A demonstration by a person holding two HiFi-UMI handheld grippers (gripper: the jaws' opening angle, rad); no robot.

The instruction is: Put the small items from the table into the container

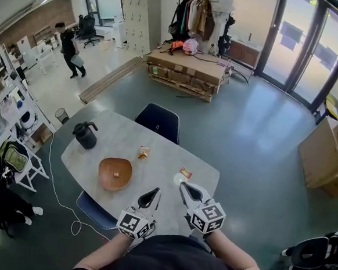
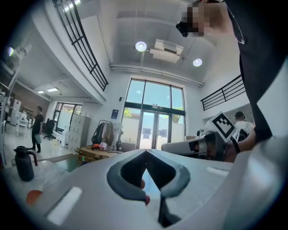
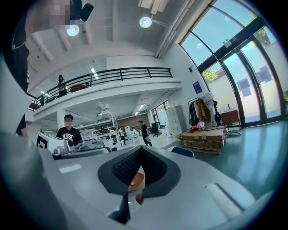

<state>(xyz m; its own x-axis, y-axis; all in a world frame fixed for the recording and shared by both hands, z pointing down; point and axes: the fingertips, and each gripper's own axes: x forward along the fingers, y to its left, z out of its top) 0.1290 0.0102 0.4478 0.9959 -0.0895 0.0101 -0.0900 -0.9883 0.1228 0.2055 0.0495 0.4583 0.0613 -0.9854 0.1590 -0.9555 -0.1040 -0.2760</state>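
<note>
Left gripper (image 1: 154, 193) and right gripper (image 1: 184, 188) hover above the near edge of a grey table (image 1: 127, 143), both with jaws closed together and empty. A wooden bowl (image 1: 104, 182) holds one small item (image 1: 117, 174). An orange packet (image 1: 143, 153) and a red packet (image 1: 185, 173) lie on the tabletop nearby.

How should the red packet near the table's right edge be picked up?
Likely from above, pinching the red packet across its narrow width: it lies flat on the table, offering no side to catch. The right gripper is nearest.
</note>
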